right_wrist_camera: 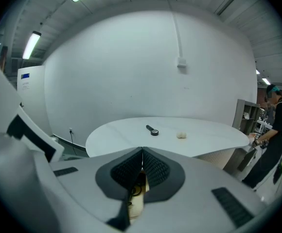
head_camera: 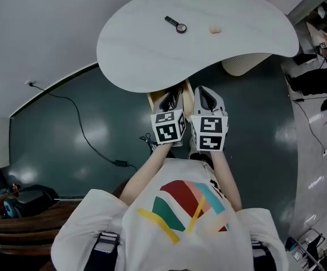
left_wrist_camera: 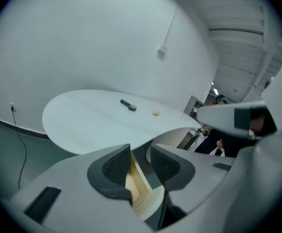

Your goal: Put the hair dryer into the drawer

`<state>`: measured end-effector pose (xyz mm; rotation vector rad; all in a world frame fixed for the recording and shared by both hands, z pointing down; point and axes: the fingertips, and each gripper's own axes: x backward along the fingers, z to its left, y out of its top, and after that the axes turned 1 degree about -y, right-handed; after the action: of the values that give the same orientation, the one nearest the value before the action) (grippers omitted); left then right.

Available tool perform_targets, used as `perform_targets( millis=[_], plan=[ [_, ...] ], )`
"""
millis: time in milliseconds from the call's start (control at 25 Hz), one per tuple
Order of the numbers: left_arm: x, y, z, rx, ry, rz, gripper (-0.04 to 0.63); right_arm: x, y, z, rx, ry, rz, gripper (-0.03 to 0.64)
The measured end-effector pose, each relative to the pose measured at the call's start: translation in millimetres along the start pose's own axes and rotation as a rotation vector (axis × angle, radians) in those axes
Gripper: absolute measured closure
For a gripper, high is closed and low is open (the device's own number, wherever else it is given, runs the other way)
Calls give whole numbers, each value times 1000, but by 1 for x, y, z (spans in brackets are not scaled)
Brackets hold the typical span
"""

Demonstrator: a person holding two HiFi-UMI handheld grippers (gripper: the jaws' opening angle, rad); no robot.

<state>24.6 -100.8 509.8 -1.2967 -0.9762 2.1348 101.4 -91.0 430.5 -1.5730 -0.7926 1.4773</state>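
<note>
Head view: left gripper (head_camera: 169,99) part-open, empty; right gripper (head_camera: 206,99) clenched on nothing. I'd push the drawer (head_camera: 151,99) shut squarely.

No words or numbers are legible; only black-and-white square markers (head_camera: 168,132) show on two cubes (head_camera: 210,134).

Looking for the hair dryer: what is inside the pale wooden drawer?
Past the left gripper, bare wood of the pale wooden drawer shows; that gripper and the right gripper cover the rest.
</note>
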Motion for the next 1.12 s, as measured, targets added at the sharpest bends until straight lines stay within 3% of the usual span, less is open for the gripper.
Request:
perform_targets(
  millis=[200, 400, 600, 800, 1120],
  plan=[
    [36, 65, 8, -72, 65, -141, 558, 6, 7, -1, -24, 23, -27, 606],
    [75, 125, 9, -193, 131, -300, 578, 8, 34, 0, -22, 44, -92, 606],
    [108, 148, 9, -218, 155, -396, 578, 13, 55, 9, -1, 70, -146, 606],
    [119, 156, 19, -231, 178, -433, 578, 11, 58, 23, 43, 91, -155, 606],
    [119, 151, 26, -237, 175, -419, 578, 14, 63, 31, 41, 96, -169, 606]
  ],
)
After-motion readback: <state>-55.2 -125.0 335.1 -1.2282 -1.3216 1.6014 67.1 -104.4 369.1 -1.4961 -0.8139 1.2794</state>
